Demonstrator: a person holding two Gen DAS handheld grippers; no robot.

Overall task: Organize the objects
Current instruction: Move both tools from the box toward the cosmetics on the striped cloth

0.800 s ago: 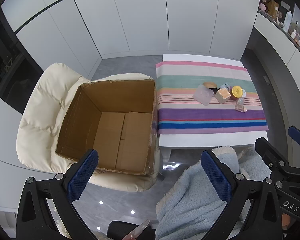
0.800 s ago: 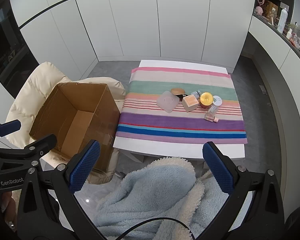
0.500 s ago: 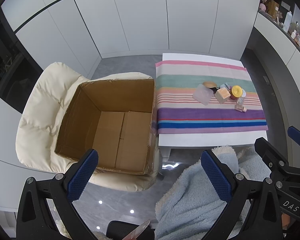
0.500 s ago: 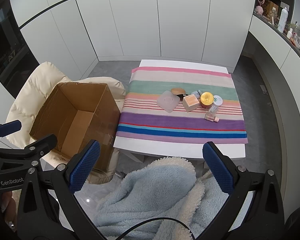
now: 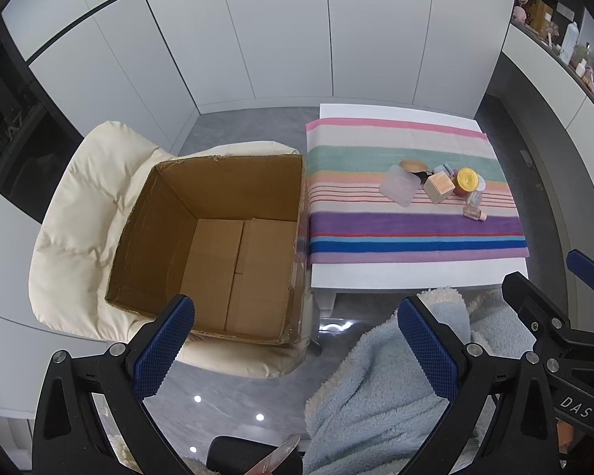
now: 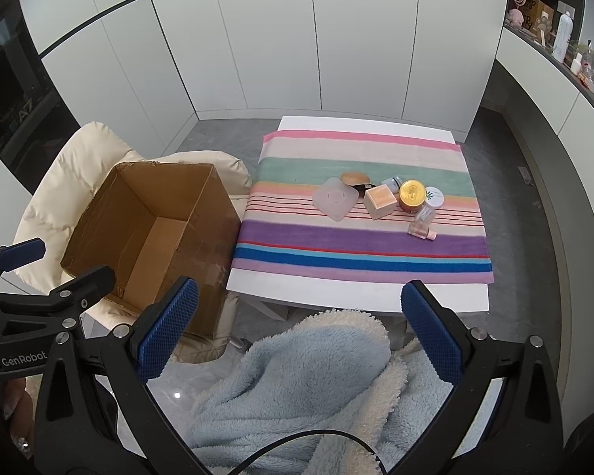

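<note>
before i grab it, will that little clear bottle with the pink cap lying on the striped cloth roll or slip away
The clear bottle lies on its side, so a nudge may roll it. It looks smooth and small, so it might slip unless gripped squarely across the body. The striped cloth under it looks soft, which should slow any roll.

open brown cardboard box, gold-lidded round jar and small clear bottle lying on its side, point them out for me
open brown cardboard box [image 5: 233,269], left wrist view, on its inner floor
gold-lidded round jar [image 6: 412,193], right wrist view, on its lid
small clear bottle [image 6: 420,225], right wrist view, on its body

Left tongs [image 5: 295,350] wide apart, right tongs [image 6: 299,330] likewise, both angled downward
</note>
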